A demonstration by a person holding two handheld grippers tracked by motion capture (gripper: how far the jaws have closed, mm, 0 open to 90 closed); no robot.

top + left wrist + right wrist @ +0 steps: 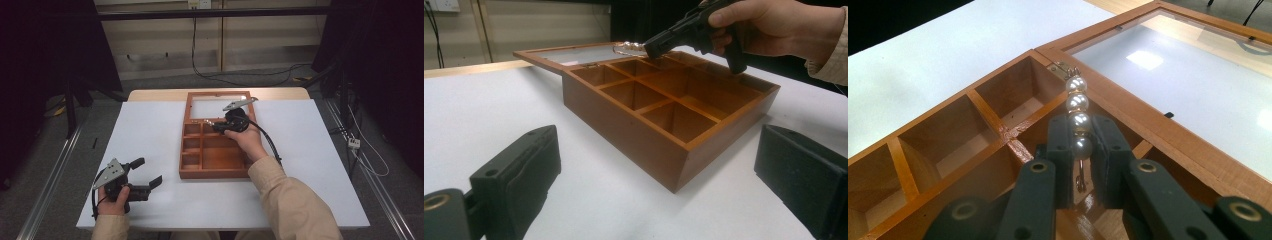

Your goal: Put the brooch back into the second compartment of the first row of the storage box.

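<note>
Pearl strand [207, 121] hung from the right tool [216, 126] over the wooden box's [215, 173] upper compartments; the left tool [150, 172] rested open, far off on the white surface [310, 165]. Left tool's view: box beyond spread jaws. Right tool's view: jaws clamped the strand [1077, 120], its axis pointing toward the hinged glass lid [1193, 75].

Bare table [150, 130] left of box [215, 172]
</note>
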